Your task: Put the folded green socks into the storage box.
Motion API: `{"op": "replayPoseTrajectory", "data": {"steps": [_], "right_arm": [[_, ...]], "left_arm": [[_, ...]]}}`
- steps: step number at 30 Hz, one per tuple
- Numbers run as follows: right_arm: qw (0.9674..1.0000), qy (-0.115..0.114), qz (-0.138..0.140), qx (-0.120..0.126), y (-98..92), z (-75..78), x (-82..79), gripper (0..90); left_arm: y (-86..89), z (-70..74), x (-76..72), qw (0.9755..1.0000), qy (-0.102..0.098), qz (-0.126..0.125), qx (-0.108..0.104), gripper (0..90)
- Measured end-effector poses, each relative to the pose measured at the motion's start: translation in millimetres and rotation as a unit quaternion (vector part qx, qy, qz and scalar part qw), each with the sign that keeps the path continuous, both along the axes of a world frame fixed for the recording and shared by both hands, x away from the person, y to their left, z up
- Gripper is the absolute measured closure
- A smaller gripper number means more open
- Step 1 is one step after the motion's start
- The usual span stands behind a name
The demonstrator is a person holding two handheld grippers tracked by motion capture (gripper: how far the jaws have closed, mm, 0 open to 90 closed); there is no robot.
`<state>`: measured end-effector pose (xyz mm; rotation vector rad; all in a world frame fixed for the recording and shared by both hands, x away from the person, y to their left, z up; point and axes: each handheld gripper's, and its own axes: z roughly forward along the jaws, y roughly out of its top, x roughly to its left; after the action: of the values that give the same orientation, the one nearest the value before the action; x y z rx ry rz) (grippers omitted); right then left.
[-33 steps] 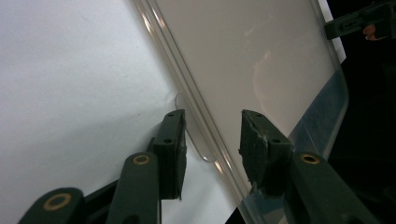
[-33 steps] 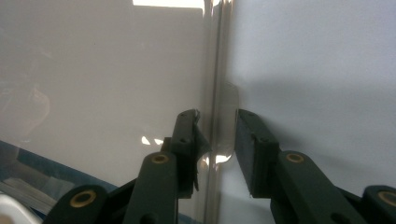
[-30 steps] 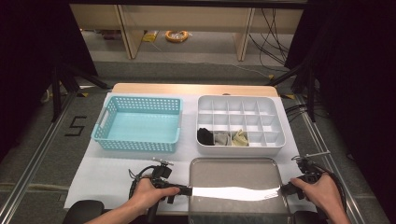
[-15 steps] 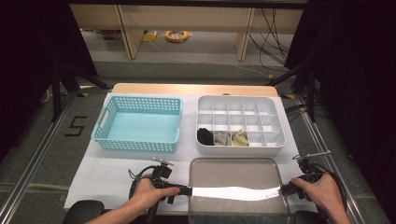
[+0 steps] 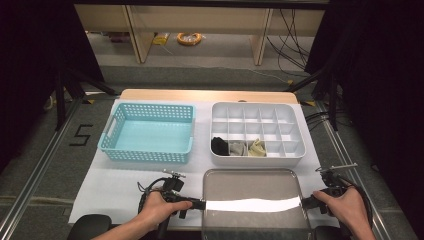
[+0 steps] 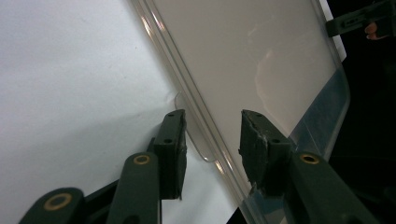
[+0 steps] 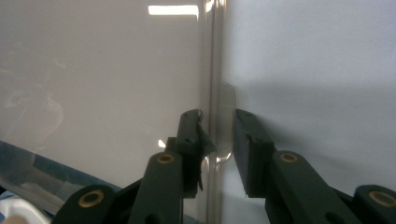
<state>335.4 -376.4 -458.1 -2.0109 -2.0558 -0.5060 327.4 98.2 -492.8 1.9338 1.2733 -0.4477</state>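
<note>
Right tongs [image 7: 218, 135] closing around lid [image 5: 252, 192] tab; hands unmoved.

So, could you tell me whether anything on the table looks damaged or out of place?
One thing: the pad on the right gripper's inner jaw looks torn and peeling. The clear lid lies flat and square.

High view: fixed overhead, facing forward and down over the whole counter [image 5: 100, 195]. Gripper views: each looks closely along its own jaws. All share the clear lid [image 5: 252, 190] [image 6: 243, 60] [image 7: 102, 74], seen from opposite edges.
</note>
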Motion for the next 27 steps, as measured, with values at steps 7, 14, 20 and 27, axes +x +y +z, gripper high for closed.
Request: {"op": "replayPoseTrajectory", "data": {"steps": [7,14,20,27], "right_arm": [[0.9996,0.021,-0.008,0.016,2.5,5.1,-2.9,74.0],[0.9994,0.017,-0.017,0.026,2.9,5.4,-5.9,74.3],[0.9992,-0.003,-0.026,0.03,2.1,8.6,-10.3,74.6],[0.9987,-0.003,-0.03,0.042,1.9,12.2,-14.0,74.8]], "left_arm": [[0.3,-0.1,-0.1,1.0,0.0,0.0,0.0,60.2],[0.2,-0.2,-0.6,1.0,-0.002,0.002,-0.001,59.8],[0.6,-0.5,-0.8,1.0,-0.002,0.003,-0.003,60.1],[3.3,-0.1,3.5,0.9999,-0.012,0.009,0.001,60.6]]}}
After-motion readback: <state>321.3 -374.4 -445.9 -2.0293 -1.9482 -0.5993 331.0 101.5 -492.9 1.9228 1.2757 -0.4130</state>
